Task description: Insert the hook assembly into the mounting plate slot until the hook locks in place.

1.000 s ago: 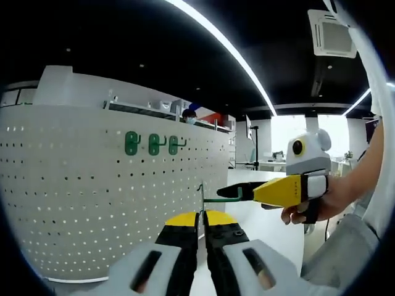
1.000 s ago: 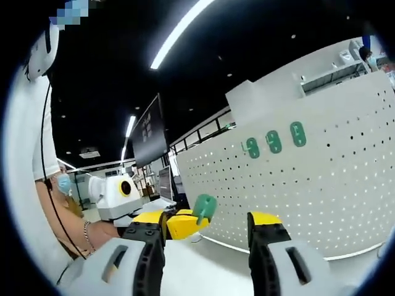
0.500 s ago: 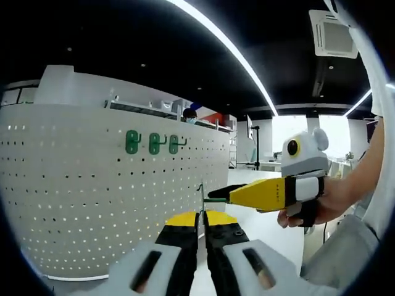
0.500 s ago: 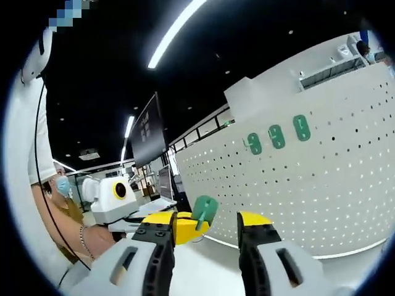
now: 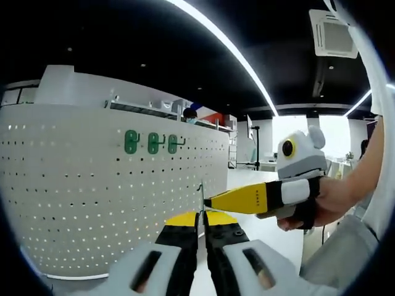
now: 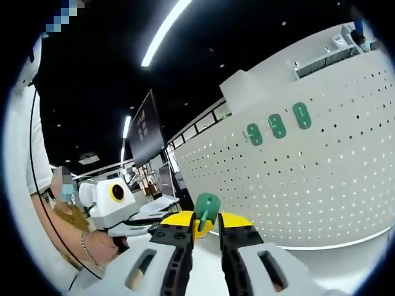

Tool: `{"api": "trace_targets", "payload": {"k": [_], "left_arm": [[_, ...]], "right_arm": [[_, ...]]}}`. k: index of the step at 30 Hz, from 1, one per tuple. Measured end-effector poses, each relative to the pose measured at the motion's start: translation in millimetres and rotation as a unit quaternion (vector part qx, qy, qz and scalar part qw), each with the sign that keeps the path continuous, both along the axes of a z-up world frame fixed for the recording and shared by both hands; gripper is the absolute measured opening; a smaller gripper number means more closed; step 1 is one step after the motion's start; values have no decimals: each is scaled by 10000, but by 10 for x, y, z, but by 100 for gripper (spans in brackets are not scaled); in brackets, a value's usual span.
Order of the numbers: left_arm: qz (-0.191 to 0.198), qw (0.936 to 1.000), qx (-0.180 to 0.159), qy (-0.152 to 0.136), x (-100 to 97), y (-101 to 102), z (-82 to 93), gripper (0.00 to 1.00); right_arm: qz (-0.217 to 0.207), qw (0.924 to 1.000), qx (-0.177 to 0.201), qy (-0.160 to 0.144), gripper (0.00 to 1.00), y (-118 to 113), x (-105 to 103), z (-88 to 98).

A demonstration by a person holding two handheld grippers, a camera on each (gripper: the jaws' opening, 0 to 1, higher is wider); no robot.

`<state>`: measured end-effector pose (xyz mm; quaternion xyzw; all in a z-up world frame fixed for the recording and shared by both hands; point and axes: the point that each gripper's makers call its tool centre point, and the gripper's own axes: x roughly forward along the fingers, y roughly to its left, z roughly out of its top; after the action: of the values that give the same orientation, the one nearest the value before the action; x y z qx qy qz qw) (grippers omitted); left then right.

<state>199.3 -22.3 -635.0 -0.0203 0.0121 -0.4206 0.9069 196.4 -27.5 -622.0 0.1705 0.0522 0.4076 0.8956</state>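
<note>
The hook assembly has a green plate [image 6: 207, 205] and a thin metal wire [image 5: 201, 196]. My left gripper [image 5: 202, 216] is shut on the wire, which rises straight up between its yellow-tipped jaws. My right gripper [image 6: 207, 223] is shut on the green plate. In the left gripper view the right gripper [image 5: 213, 201] reaches in from the right, and its yellow jaws meet the wire. In the right gripper view the left gripper [image 6: 197, 227] sits just behind the plate. The white perforated mounting board [image 5: 92, 203] stands behind, apart from the held hook.
Three green hooks [image 5: 151, 142] hang in a row high on the board [image 6: 321, 185]; they are also in the right gripper view [image 6: 276, 126]. A person's hand [image 5: 321, 206] holds the right gripper. White tabletop [image 5: 265, 225] runs along the board's foot.
My right gripper's jaws went from wide open to shut on the green plate. In the left gripper view it slid left up to the wire. The left gripper stayed shut.
</note>
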Motion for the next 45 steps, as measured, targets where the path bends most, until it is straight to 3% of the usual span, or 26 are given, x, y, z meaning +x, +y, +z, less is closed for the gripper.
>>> {"api": "trace_targets", "payload": {"k": [11,33,45], "left_arm": [[87,10000,-40,27,2,1,-8,3],[241,9996,-124,65,16,5,-9,3],[232,9996,-132,111,21,7,-35,3]], "right_arm": [[-28,10000,-9,64,3,35,7,-16],[-227,9976,493,425,1,16,40,-9],[-243,9980,417,404,0,25,38,-27]]}}
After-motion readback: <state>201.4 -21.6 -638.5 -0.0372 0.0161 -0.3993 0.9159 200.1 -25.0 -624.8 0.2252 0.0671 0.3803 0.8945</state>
